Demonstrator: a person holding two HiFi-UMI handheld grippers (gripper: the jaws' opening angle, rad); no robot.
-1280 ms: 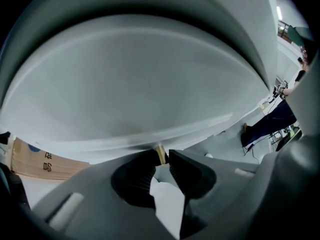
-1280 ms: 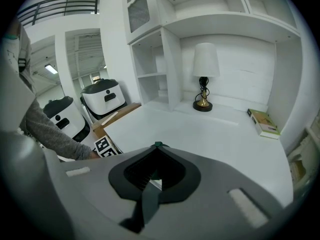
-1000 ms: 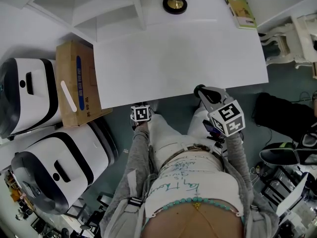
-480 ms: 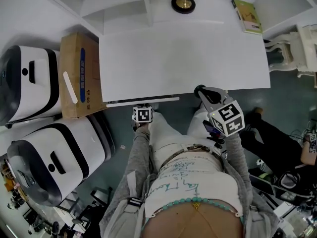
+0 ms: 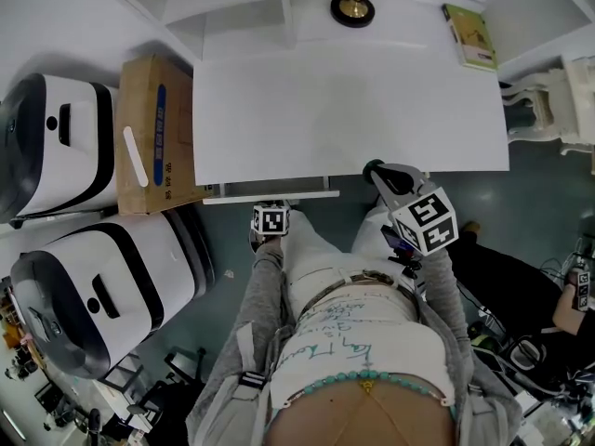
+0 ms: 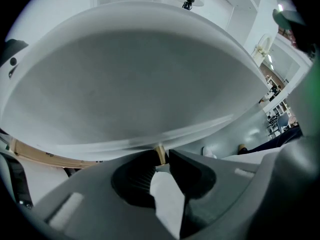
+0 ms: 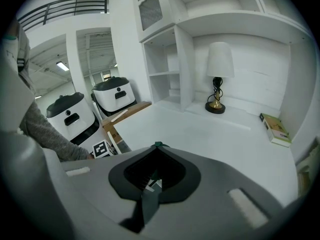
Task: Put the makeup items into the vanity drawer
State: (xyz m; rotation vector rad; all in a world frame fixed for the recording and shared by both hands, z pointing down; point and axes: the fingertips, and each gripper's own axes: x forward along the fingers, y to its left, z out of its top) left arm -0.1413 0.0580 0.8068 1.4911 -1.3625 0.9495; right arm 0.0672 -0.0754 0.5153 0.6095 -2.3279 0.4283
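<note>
The white vanity table (image 5: 353,100) has its drawer (image 5: 270,194) pulled out a little at the front edge. My left gripper (image 5: 270,214) is below that edge. In the left gripper view, the left gripper (image 6: 161,156) is shut on the drawer's brass knob (image 6: 160,153). My right gripper (image 5: 376,171) hovers at the table's front edge, right of the drawer. It is shut on a slim dark green makeup item (image 7: 149,199), whose tip (image 7: 158,145) pokes out beyond the closed jaws. The inside of the drawer is hidden.
A lamp (image 5: 352,7) and a green book (image 5: 469,37) sit at the back of the table. A cardboard box (image 5: 156,133) and two white-and-black machines (image 5: 56,151) (image 5: 102,286) stand at the left. A white chair (image 5: 548,100) is at the right.
The drawer front has slid out from under the tabletop, drawn by my left gripper moving back toward the body. The right gripper has held its place.
</note>
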